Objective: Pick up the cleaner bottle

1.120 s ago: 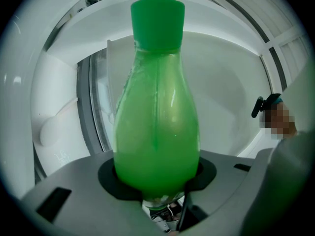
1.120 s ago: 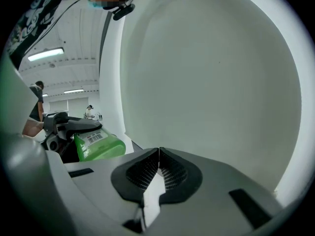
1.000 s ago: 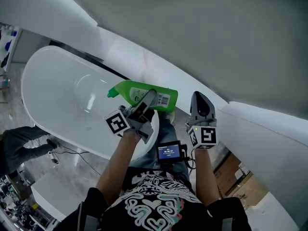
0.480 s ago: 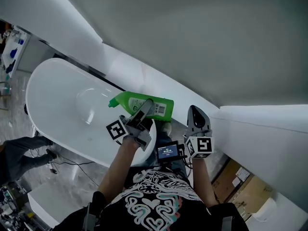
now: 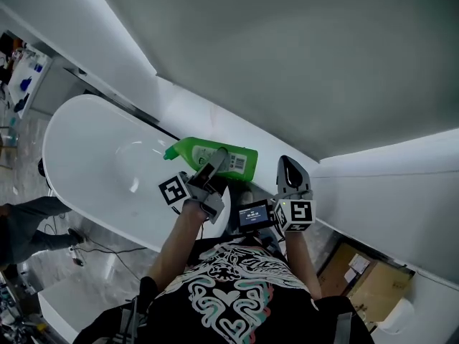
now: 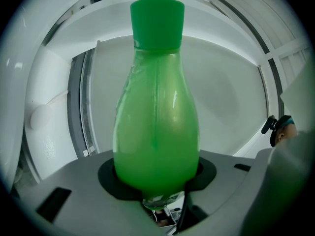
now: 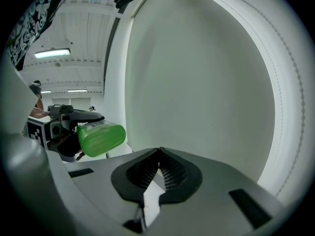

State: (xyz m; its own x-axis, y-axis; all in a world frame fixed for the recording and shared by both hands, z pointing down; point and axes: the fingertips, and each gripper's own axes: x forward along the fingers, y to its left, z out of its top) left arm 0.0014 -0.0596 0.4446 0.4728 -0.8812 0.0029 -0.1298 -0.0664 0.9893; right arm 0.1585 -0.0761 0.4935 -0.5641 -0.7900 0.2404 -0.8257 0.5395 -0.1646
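The green cleaner bottle (image 5: 215, 155) hangs in the air over the white bathtub (image 5: 86, 156), lying on its side with its cap toward the left. My left gripper (image 5: 215, 165) is shut on the bottle's body; in the left gripper view the bottle (image 6: 156, 117) fills the space between the jaws, cap (image 6: 157, 16) pointing away. My right gripper (image 5: 290, 172) is to the right of the bottle, shut and holding nothing, its pads meeting at the tip (image 7: 158, 156). From the right gripper view the bottle's base (image 7: 101, 139) shows at the left.
A white curved wall ledge (image 5: 237, 120) runs behind the tub. A small screen (image 5: 254, 215) sits between my arms. Another person's arm (image 5: 21, 224) shows at the left edge, and cardboard boxes (image 5: 366, 282) lie at the lower right.
The view has shifted a little; both grippers and the held bottle keep the same stance relative to each other, drifting slightly down and left in the head view.
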